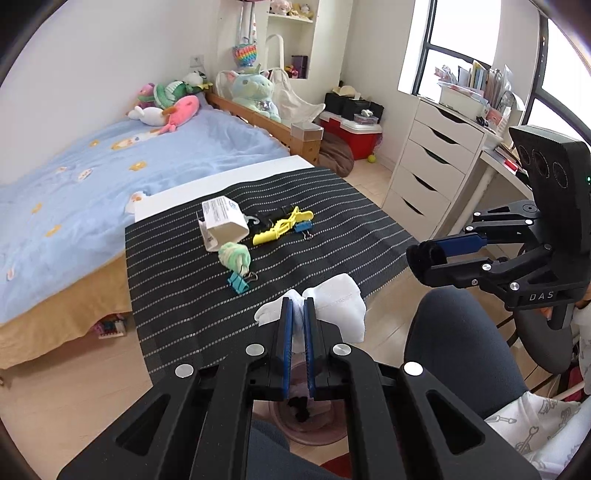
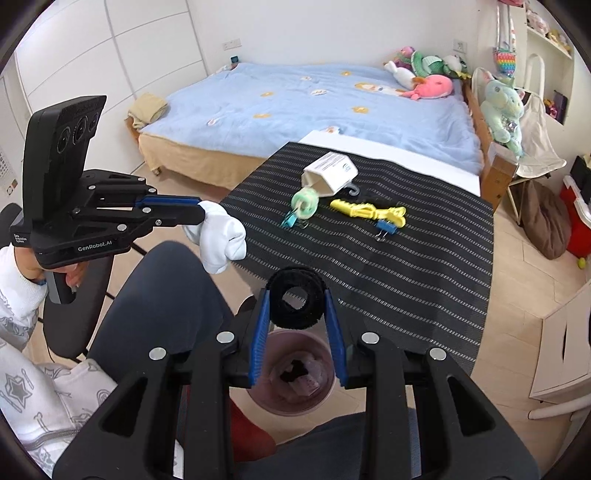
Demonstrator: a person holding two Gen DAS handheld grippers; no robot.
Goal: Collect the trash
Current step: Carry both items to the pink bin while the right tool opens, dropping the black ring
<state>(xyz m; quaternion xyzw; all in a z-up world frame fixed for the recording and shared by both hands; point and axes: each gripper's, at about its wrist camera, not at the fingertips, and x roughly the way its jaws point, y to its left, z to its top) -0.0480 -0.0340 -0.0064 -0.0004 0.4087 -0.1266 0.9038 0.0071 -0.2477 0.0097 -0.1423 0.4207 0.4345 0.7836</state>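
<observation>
Your left gripper (image 1: 299, 306) is clamped on a white tissue (image 1: 332, 306), held past the near edge of the mat (image 1: 184, 295). Your right gripper (image 2: 297, 306) pinches a black ring (image 2: 295, 302) above the bin (image 2: 291, 373), which seems to hold scraps already.

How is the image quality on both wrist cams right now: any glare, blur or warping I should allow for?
Left wrist view: windows blown out white, strong fisheye bending at the edges, white tissue sharp in the left gripper. Right wrist view: even daylight, no glare, black ring in the right gripper crisp, trash bin below slightly soft.
</observation>
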